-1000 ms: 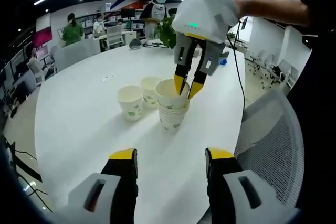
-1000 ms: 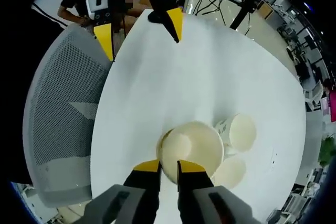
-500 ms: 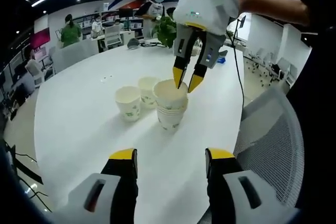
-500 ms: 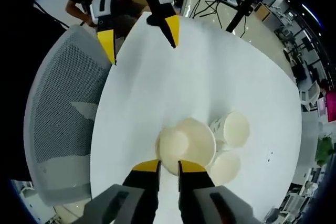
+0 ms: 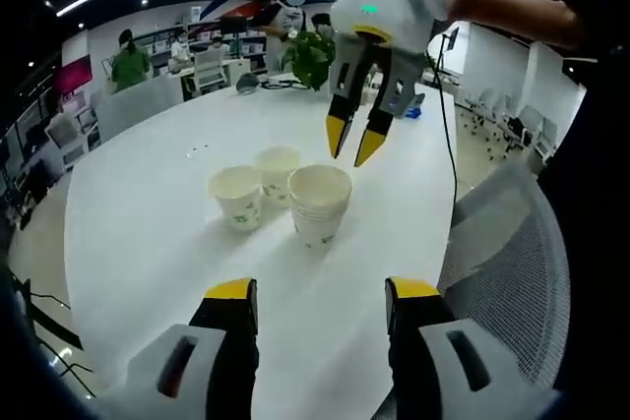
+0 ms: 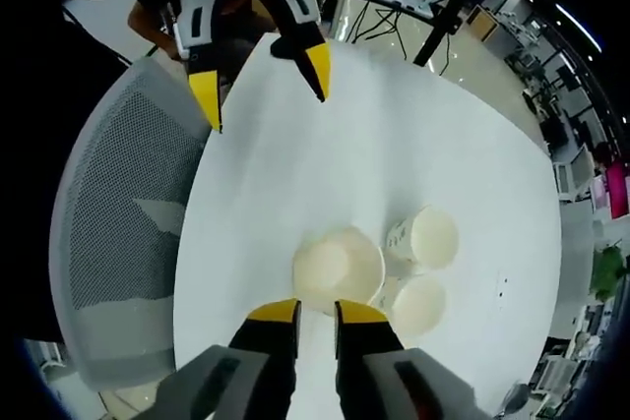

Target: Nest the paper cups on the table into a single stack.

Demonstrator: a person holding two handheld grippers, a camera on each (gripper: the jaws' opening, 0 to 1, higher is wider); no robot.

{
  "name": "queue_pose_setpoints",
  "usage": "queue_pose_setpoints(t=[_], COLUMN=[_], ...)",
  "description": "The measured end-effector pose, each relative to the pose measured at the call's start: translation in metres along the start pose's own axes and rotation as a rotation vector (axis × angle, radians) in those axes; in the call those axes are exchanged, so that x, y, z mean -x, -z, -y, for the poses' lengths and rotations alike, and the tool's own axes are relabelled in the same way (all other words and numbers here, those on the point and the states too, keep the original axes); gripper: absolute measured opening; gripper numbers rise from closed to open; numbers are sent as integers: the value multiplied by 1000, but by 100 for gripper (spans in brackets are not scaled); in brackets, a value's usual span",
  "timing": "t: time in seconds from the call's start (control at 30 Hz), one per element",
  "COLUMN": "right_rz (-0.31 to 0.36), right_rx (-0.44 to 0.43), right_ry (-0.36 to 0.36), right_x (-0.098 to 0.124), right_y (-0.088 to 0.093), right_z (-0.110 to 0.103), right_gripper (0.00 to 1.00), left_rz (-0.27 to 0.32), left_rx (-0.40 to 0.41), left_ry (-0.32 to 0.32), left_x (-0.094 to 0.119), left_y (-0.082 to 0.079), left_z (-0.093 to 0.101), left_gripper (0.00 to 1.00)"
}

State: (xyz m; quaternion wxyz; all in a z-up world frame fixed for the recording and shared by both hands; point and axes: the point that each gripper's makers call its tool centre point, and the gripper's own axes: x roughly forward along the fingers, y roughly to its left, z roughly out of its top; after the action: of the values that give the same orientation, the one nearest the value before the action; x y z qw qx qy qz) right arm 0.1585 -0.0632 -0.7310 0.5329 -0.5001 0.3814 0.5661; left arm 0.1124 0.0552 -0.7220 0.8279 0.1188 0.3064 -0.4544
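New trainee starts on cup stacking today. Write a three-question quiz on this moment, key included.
1. True or false: the right gripper is gripping the rim of the stack of cups.
2. How many single cups stand beside the stack? A) one B) two C) four
3. Fill in: in the left gripper view, the left gripper has its jaws ____ and holds nothing.

Key:
1. False; it hangs above the stack, clear of it.
2. B; the nearer cup and the farther cup.
3. Apart.
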Motion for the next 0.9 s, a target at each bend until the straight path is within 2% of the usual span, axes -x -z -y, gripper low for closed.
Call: queue_pose_setpoints(t=[0.13,0.37,0.63,0.9], right_rz=[33,144,346,474], right_rx=[-48,-179,-377,-512], right_ry=[16,35,106,209], right_x=[2,8,16,20], right_y=[0,-10,-28,-35], right_z=[5,9,28,55], right_gripper=[13,19,27,29], left_rz=[2,10,11,18], left_rx=[1,12,32,62], left_ry=[-1,-2,-18,-40], left_x=[0,-2,-1,-1], left_y=[-2,-1,3,5], left_z=[1,0,-1,-1], left_gripper=[51,51,52,51])
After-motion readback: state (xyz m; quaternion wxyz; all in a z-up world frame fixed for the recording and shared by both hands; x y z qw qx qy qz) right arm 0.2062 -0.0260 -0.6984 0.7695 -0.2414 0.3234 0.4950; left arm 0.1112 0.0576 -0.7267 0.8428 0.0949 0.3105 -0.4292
